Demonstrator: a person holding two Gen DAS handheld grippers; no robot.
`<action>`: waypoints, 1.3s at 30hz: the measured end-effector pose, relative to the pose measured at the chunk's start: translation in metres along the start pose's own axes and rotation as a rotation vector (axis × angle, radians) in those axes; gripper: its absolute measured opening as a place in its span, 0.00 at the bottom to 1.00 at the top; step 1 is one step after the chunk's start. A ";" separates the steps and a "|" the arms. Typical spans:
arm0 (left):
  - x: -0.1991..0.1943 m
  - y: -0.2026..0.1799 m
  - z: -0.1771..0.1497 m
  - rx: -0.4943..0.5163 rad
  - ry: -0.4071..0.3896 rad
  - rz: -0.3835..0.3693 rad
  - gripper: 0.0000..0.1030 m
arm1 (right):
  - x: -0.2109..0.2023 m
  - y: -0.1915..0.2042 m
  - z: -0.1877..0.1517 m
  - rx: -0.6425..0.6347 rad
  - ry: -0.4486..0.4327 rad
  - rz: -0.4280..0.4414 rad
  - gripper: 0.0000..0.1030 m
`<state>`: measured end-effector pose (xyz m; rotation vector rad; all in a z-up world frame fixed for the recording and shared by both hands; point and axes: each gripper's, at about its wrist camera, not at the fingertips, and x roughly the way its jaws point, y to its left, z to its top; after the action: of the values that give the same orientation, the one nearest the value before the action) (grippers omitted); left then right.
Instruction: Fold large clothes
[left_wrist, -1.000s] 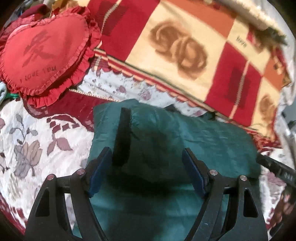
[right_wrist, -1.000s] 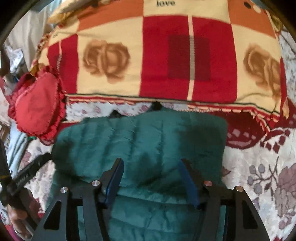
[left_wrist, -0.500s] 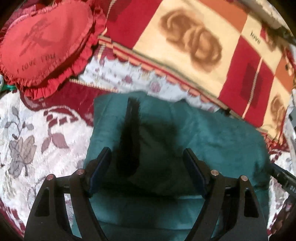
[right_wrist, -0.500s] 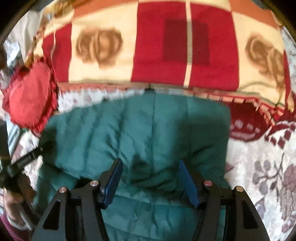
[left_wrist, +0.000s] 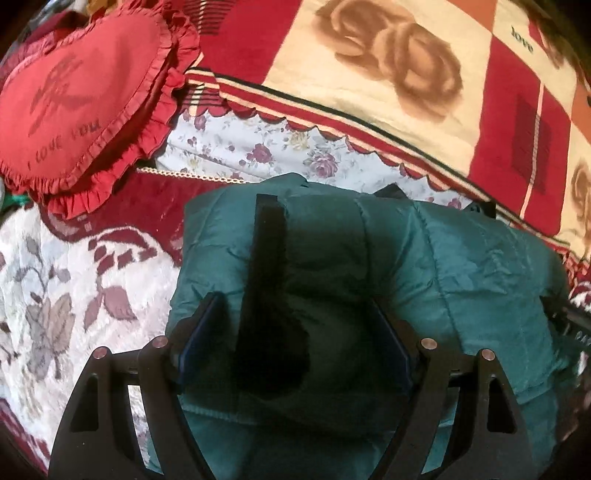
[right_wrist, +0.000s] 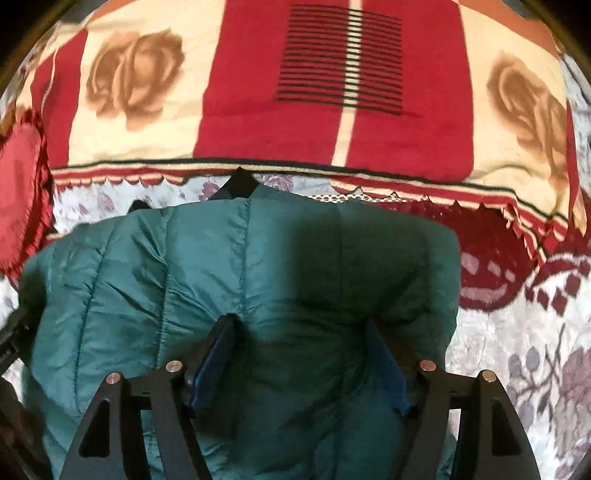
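Observation:
A dark green quilted jacket (left_wrist: 461, 266) lies folded in a thick bundle on the bed, with a black strip (left_wrist: 267, 251) running down its left part. My left gripper (left_wrist: 295, 339) hangs just over the bundle's near left part, jaws wide apart, nothing between them. In the right wrist view the same jacket (right_wrist: 177, 273) fills the middle. My right gripper (right_wrist: 301, 354) is over its near right part, jaws wide apart, pressing into or just above the fabric; contact is unclear.
A red heart-shaped cushion (left_wrist: 77, 99) lies at the far left. A red and cream rose-patterned blanket (right_wrist: 332, 92) lies folded behind the jacket. A floral bedspread (right_wrist: 535, 387) covers the bed on both sides. The other gripper's tip (left_wrist: 569, 325) shows at the right edge.
Both grippers have moved forward and lower over the jacket bundle, which now looks larger. Both stay open. The jacket's far edge has been pushed closer to the blanket.

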<state>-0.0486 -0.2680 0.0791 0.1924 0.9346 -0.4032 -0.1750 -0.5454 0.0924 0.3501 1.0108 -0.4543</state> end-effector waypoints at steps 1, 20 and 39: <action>0.001 0.000 0.000 0.005 0.002 0.005 0.78 | -0.007 -0.002 0.000 0.012 -0.003 0.007 0.68; -0.015 0.005 -0.009 -0.003 -0.005 -0.011 0.79 | -0.058 -0.009 -0.045 -0.022 -0.067 0.021 0.77; -0.125 0.027 -0.104 0.065 -0.059 -0.070 0.79 | -0.163 -0.021 -0.158 0.020 -0.075 0.191 0.77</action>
<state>-0.1805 -0.1778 0.1196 0.2064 0.8729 -0.5016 -0.3743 -0.4547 0.1550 0.4400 0.8915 -0.3028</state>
